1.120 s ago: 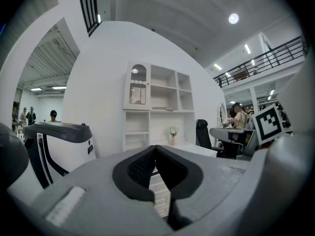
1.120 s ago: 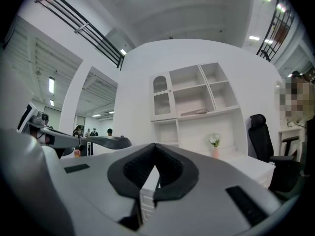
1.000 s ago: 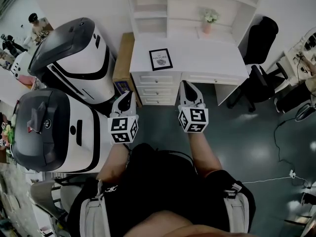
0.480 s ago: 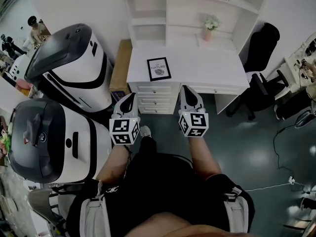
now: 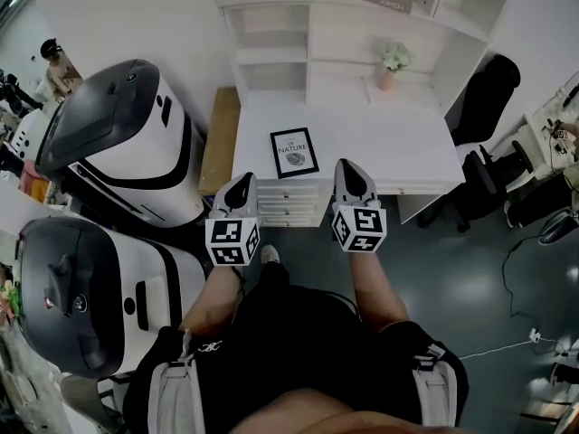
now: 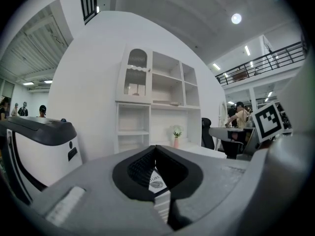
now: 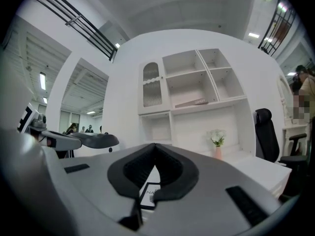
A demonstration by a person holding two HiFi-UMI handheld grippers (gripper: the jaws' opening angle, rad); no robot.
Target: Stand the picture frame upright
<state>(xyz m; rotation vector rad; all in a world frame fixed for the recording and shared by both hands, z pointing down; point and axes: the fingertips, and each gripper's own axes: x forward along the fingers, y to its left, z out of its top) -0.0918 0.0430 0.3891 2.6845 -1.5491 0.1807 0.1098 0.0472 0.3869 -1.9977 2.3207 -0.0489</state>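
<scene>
A black picture frame [image 5: 294, 152] with a white print lies flat on the white desk [image 5: 389, 138], near its front left. Both grippers are held side by side just short of the desk's front edge, pointing at it. My left gripper [image 5: 242, 183] is shut and empty, below and left of the frame. My right gripper [image 5: 349, 166] is also shut and empty, below and right of it. In the left gripper view the frame [image 6: 157, 181] shows through the gap under the closed tips [image 6: 155, 147]. The right gripper view also shows the frame [image 7: 149, 197] beneath the closed tips [image 7: 155, 145].
The desk carries a white shelf hutch [image 5: 298, 25] and a small vase of flowers [image 5: 392, 63]. Drawers [image 5: 289, 208] face me. Two large white-and-black machines [image 5: 118, 143] [image 5: 81, 297] stand at the left, a wooden board [image 5: 217, 138] beside the desk, a black office chair [image 5: 484, 98] at the right.
The person has walked toward the desk. Both grippers have come forward together, from over the floor to the drawer fronts, and stayed shut. The frame has not moved on the desk.
</scene>
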